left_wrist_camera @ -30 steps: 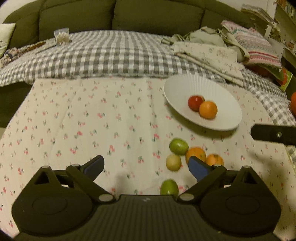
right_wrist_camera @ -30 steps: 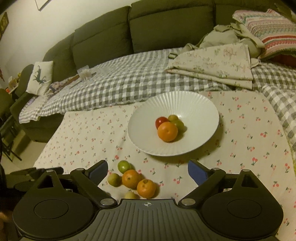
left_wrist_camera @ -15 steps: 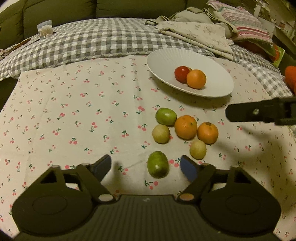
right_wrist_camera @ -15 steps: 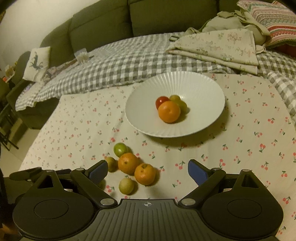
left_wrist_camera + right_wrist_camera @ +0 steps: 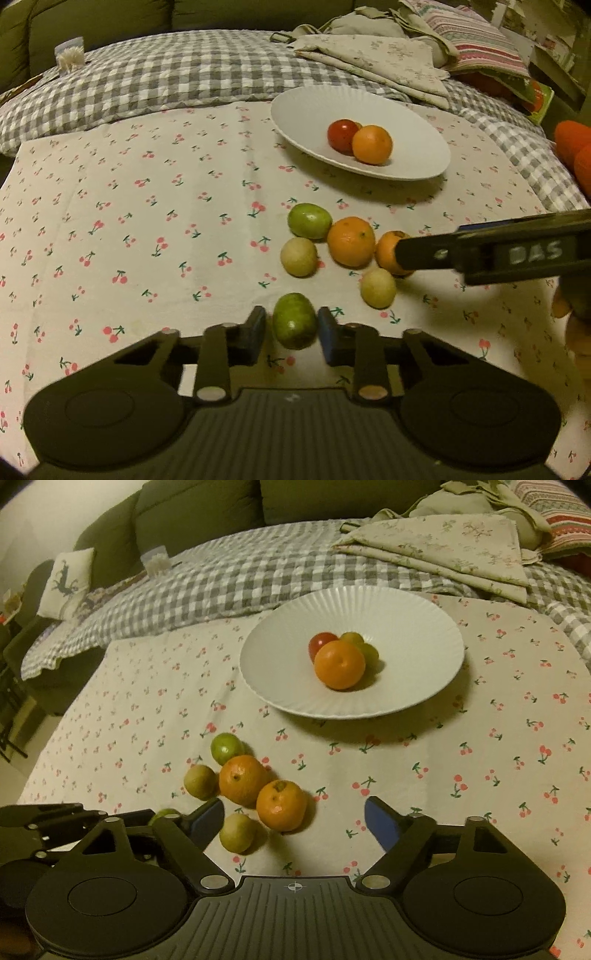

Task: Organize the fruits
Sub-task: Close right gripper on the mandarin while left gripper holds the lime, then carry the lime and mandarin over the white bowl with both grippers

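Change since earlier frame: left gripper (image 5: 291, 325) has advanced and narrowed its fingers around the nearest green fruit (image 5: 294, 320); right gripper (image 5: 293, 821) has dropped toward the loose cluster.
Cherry-print cloth (image 5: 147, 221): work surface, carrying the plate and the loose fruit.
White ribbed plate (image 5: 406, 627): holds one orange (image 5: 340, 664), one red fruit (image 5: 322, 642) and two small greenish fruits behind them.
Loose cluster: two oranges (image 5: 243, 779) (image 5: 281, 805), one green fruit (image 5: 226, 746), two pale yellow-green fruits (image 5: 201, 782) (image 5: 237, 832), all near the plate.
Left gripper state: fingers close on either side of the green fruit; firm clamping cannot be confirmed.
Right gripper state: fingers spread wide, holding nothing, the nearer orange just ahead.
Progress: judged under halfway; four fruits plated, six remaining on the cloth.
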Demonstrator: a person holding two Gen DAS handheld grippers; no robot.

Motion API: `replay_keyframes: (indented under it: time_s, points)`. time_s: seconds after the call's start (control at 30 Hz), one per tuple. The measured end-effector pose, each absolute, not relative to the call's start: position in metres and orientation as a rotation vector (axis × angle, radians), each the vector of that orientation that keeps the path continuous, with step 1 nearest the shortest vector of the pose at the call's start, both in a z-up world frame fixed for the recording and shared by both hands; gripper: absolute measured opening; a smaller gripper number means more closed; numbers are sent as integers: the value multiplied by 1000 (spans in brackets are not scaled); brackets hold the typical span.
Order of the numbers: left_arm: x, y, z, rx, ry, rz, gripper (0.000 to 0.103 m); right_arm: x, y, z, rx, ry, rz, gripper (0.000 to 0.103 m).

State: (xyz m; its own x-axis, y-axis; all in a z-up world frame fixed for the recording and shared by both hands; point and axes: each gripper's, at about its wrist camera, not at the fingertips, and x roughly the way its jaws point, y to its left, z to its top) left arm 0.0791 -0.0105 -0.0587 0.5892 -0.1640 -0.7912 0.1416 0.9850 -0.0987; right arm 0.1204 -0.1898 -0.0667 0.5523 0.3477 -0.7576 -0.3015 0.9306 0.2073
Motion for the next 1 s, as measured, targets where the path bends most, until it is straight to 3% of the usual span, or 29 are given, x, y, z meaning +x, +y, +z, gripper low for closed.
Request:
replay_keyframes:
  time_s: [0.2,0.33,1.0]
  points:
    - [80,-11,-58,-28,924,-178,25,126,-186,-79,66,924,386,65]
    - [80,-10,-57,-28,922,-180,25,127,-183,-77,63,905,407,30]
    - [77,-9,-53,-33,895,-175,25,123,-185,-63,91,892,408,29]
